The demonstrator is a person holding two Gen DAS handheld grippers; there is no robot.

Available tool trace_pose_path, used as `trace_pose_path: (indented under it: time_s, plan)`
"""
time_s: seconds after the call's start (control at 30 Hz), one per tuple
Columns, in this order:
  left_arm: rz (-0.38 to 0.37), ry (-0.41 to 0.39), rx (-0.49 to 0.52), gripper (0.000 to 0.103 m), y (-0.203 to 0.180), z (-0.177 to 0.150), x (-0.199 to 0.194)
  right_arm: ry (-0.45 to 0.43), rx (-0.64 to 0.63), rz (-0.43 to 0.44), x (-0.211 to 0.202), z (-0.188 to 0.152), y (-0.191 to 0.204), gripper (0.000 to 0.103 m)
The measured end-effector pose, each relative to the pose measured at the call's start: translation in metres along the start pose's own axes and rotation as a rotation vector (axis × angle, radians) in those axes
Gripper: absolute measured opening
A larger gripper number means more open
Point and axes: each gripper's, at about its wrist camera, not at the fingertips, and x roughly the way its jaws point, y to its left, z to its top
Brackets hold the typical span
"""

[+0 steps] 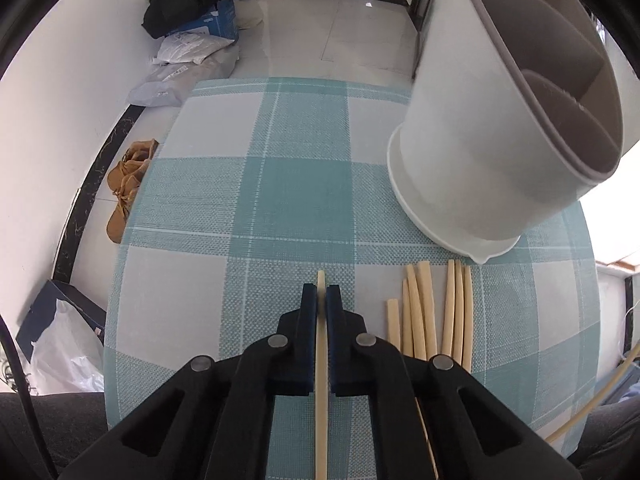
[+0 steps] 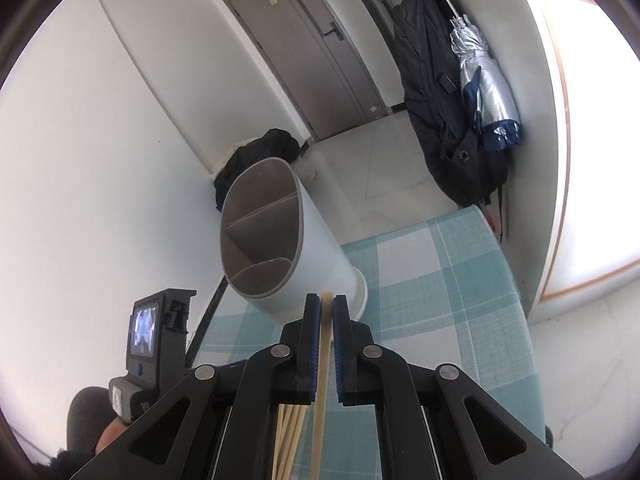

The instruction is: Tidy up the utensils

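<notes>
No text, label, brand, number or sign can be read in either view. The print on the blue cardboard box (image 1: pixel 216 20) on the floor and on the white plastic bags (image 1: pixel 188 46) beside it is too blurred to read.

Left wrist view steeply down, close over checked tablecloth (image 1: pixel 296 184), right shallower, both sharing holder (image 2: pixel 280 248).

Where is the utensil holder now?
In the left wrist view, the utensil holder stands on the checked tablecloth at upper right, just beyond the loose chopsticks.
</notes>
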Motion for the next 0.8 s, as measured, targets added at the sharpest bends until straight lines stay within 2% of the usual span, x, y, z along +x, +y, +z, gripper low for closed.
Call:
trace_pose_path:
  time_s: [0.2, 0.3, 0.53, 0.8]
  plan:
    - [-0.088, -0.11, -0.016, 0.001, -0.006, 0.001, -0.034, -0.029, -0.059, -0.008, -0.01, -0.005, 0.012, 0.005]
    - [-0.111, -0.182, 0.017, 0.001, -0.013, -0.003, -0.055, -0.04, -0.079, -0.013, -0.014, -0.008, 0.018, 0.005]
    - [-0.216, -0.368, 0.056, 0.001, -0.012, -0.008, -0.108, -0.065, -0.126, -0.024, -0.023, -0.011, 0.03, 0.005]
    - [-0.253, -0.407, 0.123, 0.001, -0.015, -0.009, -0.126, -0.103, -0.196, -0.023, -0.03, -0.012, 0.045, 0.005]
